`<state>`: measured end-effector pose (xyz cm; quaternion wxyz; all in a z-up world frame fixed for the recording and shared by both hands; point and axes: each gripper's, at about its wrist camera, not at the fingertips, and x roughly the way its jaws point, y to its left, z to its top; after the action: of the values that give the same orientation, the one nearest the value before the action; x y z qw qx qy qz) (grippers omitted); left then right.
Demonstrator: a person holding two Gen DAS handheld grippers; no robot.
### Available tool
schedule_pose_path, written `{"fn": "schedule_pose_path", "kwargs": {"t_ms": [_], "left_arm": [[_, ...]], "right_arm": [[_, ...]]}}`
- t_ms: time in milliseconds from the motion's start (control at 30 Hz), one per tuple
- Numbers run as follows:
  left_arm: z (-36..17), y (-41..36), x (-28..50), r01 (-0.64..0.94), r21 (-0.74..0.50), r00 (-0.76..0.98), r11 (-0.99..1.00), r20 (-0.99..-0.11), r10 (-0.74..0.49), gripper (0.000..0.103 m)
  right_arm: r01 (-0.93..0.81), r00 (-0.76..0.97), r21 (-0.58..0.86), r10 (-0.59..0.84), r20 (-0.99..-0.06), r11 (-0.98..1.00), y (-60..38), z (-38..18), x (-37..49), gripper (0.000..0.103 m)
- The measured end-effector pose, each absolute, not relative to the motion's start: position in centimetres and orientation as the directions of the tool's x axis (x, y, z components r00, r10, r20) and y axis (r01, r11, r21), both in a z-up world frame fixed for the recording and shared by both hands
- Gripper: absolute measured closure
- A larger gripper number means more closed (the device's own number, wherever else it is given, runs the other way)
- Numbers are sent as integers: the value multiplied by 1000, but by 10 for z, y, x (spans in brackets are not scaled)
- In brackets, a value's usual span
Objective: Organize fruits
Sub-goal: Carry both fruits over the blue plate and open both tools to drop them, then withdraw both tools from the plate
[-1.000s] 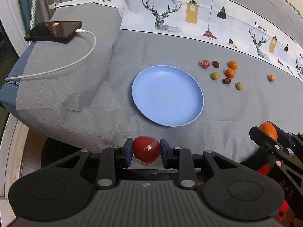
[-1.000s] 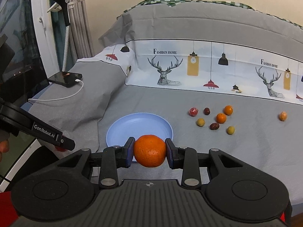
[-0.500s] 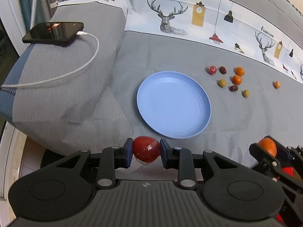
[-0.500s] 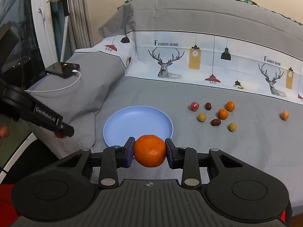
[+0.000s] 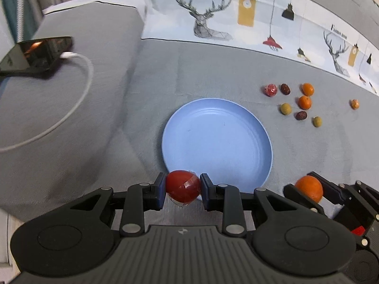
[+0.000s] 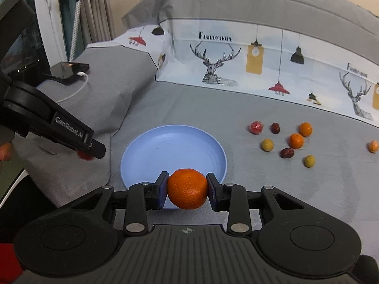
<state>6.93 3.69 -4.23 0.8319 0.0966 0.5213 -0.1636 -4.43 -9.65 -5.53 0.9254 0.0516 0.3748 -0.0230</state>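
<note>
My left gripper (image 5: 182,188) is shut on a red fruit in clear wrap (image 5: 182,184), just over the near rim of the empty blue plate (image 5: 218,137). My right gripper (image 6: 187,188) is shut on an orange (image 6: 187,188) above the plate's (image 6: 170,149) near edge. In the left wrist view the right gripper (image 5: 308,190) shows at lower right with the orange (image 5: 309,188). The left gripper (image 6: 85,152) enters the right wrist view from the left; a sliver of red shows under its tip. Several small fruits (image 6: 296,140) lie loose on the grey bedspread, right of the plate.
A phone (image 5: 35,54) on a white charging cable (image 5: 71,108) rests on a raised grey fold at the left. A deer-print pillow strip (image 6: 260,71) runs along the back. One orange fruit (image 5: 354,104) lies apart at far right. A fingertip (image 6: 6,151) shows at the left edge.
Both grippers have moved forward and down toward the plate, which now looks larger and closer; each still holds its fruit.
</note>
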Motion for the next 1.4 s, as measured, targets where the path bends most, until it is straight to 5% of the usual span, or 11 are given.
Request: {"fn": "schedule_pose_path", "kwargs": {"t_ms": [600, 633, 667, 733, 767, 900, 1400], "left_arm": [[-125, -1, 133, 440, 54, 313, 897, -945, -96, 70], [-125, -2, 135, 443, 53, 316, 895, -943, -101, 64], [-123, -2, 136, 450, 45, 320, 892, -940, -114, 41], [-112, -1, 136, 444, 41, 362, 895, -922, -137, 1], [-103, 2, 133, 430, 43, 413, 902, -898, -153, 0], [-81, 10, 123, 445, 29, 446, 895, -874, -194, 0], [-50, 55, 23, 364, 153, 483, 919, -874, -45, 0]], "right_arm": [[37, 602, 52, 19, -798, 998, -102, -123, 22, 66], [34, 601, 48, 18, -799, 998, -102, -124, 25, 66], [30, 600, 44, 17, -799, 999, -102, -124, 28, 60], [35, 619, 31, 3, -786, 999, -103, -119, 31, 30], [39, 637, 19, -10, -771, 999, -104, -114, 30, 15], [30, 657, -1, -20, -754, 1000, -108, -95, 20, 7], [98, 688, 63, -22, -725, 993, -91, -49, -69, 1]]}}
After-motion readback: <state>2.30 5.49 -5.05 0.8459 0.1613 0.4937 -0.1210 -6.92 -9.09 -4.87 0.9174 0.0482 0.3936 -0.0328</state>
